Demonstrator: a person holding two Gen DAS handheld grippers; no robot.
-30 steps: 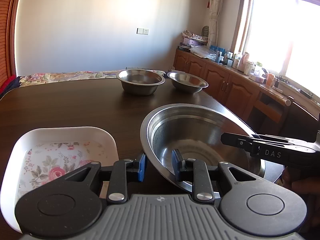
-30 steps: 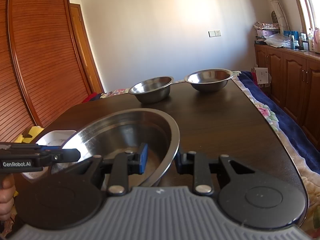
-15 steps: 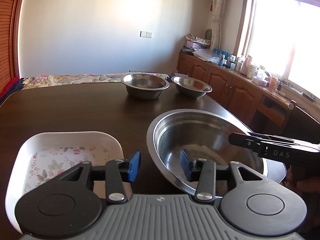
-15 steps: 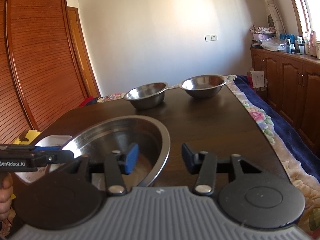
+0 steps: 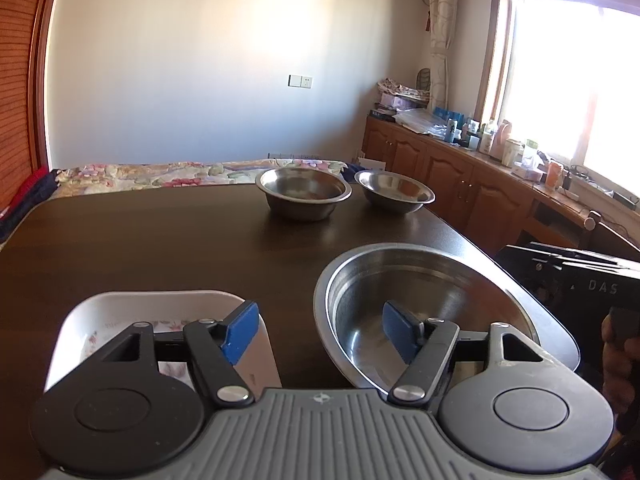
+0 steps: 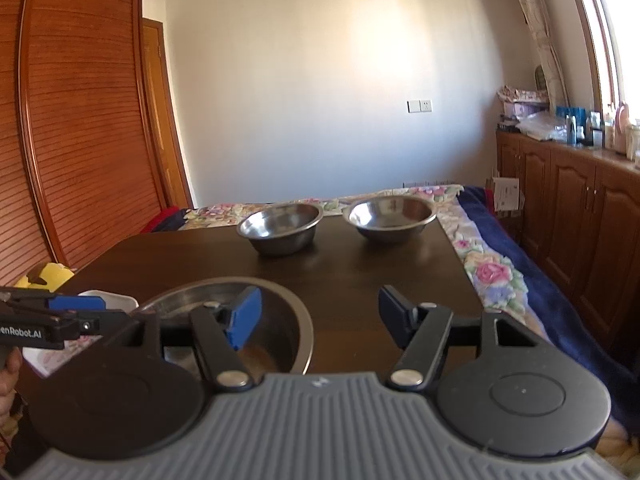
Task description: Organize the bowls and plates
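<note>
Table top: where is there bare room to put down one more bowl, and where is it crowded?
The widest bare patch is the dark table between the white floral plate and the two small steel bowls. A smaller patch lies right of the large steel bowl, toward the table's right edge. The near edge is crowded: plate, large bowl and both open grippers.

A lived-in home room is shown — a dark wooden table (image 5: pixel 160 240) is set near, a floral bedspread (image 6: pixel 492 272) lies beyond it, a slatted wardrobe (image 6: pixel 80 140) stands left, and cluttered wooden cabinets (image 5: pixel 460 180) are lined under a curtained window (image 5: pixel 580 80) on the right.
</note>
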